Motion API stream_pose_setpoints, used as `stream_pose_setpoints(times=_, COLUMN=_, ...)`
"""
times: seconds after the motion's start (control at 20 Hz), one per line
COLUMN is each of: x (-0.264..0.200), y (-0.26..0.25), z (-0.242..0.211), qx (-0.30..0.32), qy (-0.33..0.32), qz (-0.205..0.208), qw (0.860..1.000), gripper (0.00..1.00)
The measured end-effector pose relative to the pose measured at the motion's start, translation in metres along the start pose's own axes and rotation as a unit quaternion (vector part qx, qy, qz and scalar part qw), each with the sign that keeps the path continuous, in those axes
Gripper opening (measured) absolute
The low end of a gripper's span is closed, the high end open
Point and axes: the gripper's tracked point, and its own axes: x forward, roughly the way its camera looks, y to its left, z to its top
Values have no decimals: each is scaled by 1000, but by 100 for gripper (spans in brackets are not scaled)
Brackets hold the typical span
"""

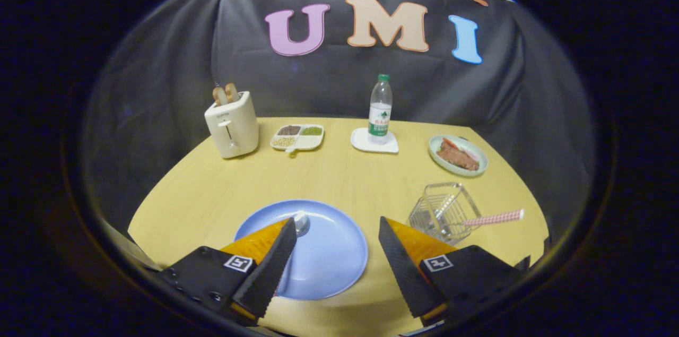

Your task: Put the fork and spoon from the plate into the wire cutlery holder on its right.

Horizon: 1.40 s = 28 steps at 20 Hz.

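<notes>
Hand-held gripper (337,233) wide apart over blue plate (329,257), spoon (301,223) mostly hidden behind left finger.

open table (339,178) between plate (329,262) and toaster (232,124)

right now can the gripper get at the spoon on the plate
Probably yes: the gripper is open, and the spoon lies on the plate beside one finger with nothing on top, though that finger hides its handle.

Your gripper (337,231) hangs wide open over the blue plate (329,257); spoon (301,223) peeks past the left finger. Pink-handled utensil (493,217) already rests in the wire holder (443,212).
</notes>
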Motion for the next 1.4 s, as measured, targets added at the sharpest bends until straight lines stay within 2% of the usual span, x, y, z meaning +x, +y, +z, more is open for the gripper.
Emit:
stream_pose_setpoints(times=0.8, x=17, y=51, z=-81, qx=-38, qy=97, qz=0, qw=995, gripper=100)
stream_pose_setpoints(times=1.2, x=21, y=56, z=-93, qx=-53, qy=123, qz=5, qw=991, gripper=57)
stream_pose_setpoints(times=1.4, x=20, y=52, z=-97, qx=-55, qy=134, qz=4, qw=989, gripper=31)
